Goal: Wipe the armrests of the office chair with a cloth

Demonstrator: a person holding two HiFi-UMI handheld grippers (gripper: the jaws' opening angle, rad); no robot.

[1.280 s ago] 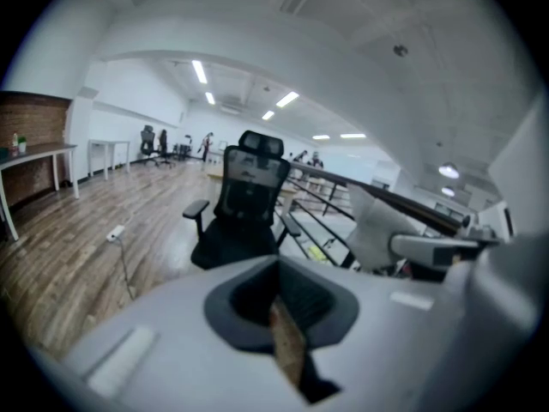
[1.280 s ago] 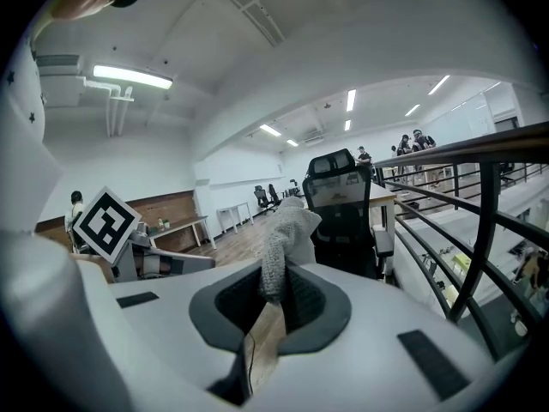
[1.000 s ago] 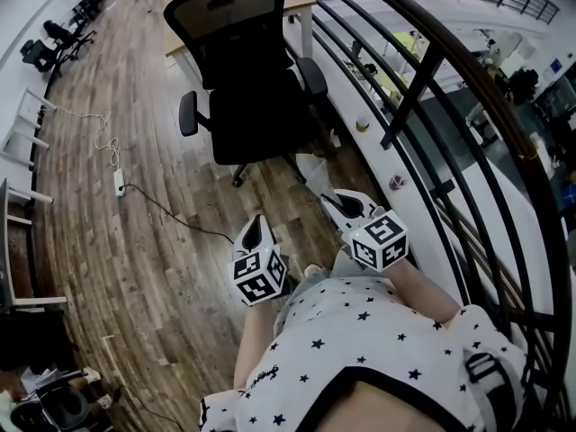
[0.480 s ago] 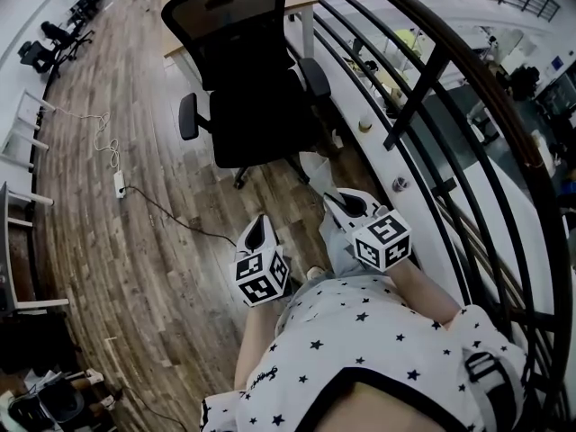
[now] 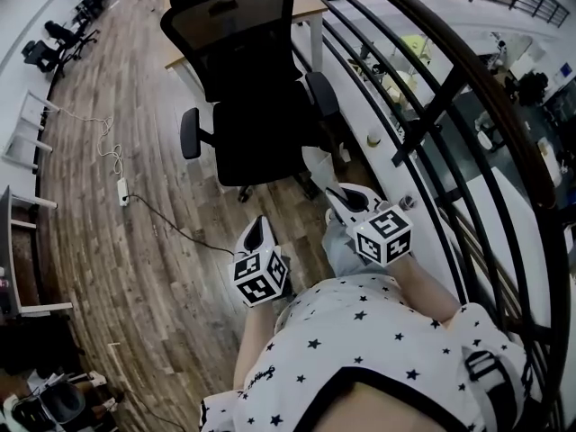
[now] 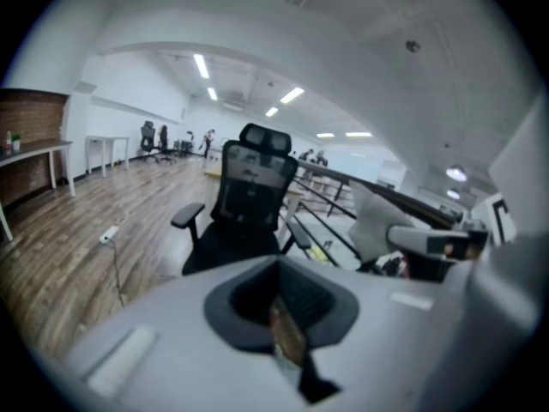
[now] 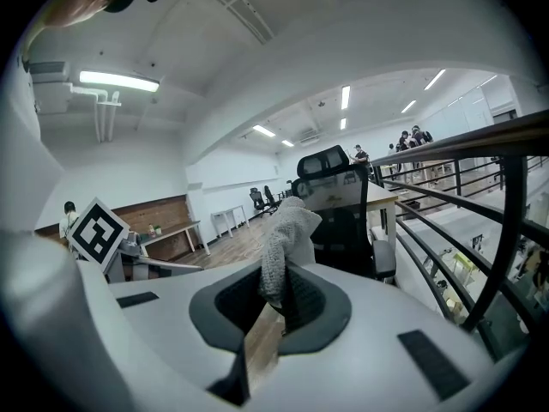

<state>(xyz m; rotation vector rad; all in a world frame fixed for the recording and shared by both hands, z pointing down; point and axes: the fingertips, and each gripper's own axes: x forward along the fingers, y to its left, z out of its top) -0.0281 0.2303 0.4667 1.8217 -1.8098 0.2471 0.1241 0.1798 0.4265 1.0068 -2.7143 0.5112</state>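
Observation:
A black mesh-back office chair [image 5: 247, 88] stands on the wood floor ahead, facing me. Its two armrests [image 5: 190, 131] [image 5: 322, 92] are bare. My right gripper [image 5: 345, 200] is shut on a pale knitted cloth [image 7: 286, 234], which sticks up out of its jaws; the cloth's tip [image 5: 317, 164] hangs short of the chair's base. My left gripper [image 5: 255, 232] is held beside it, lower left, shut with nothing in it. The left gripper view shows the chair [image 6: 249, 204] ahead and the cloth [image 6: 374, 220] at the right. Both grippers are well short of the armrests.
A dark curved railing [image 5: 432, 70] runs close along the right. A light desk [image 5: 309, 4] stands behind the chair. A power strip [image 5: 124, 190] with a cable lies on the floor to the left. White table legs [image 5: 27, 124] and more chairs [image 5: 40, 52] are far left.
The chair sits slightly lower and nearer in the head view, so I have moved a little toward it. Both grippers keep their pose, the cloth still held.

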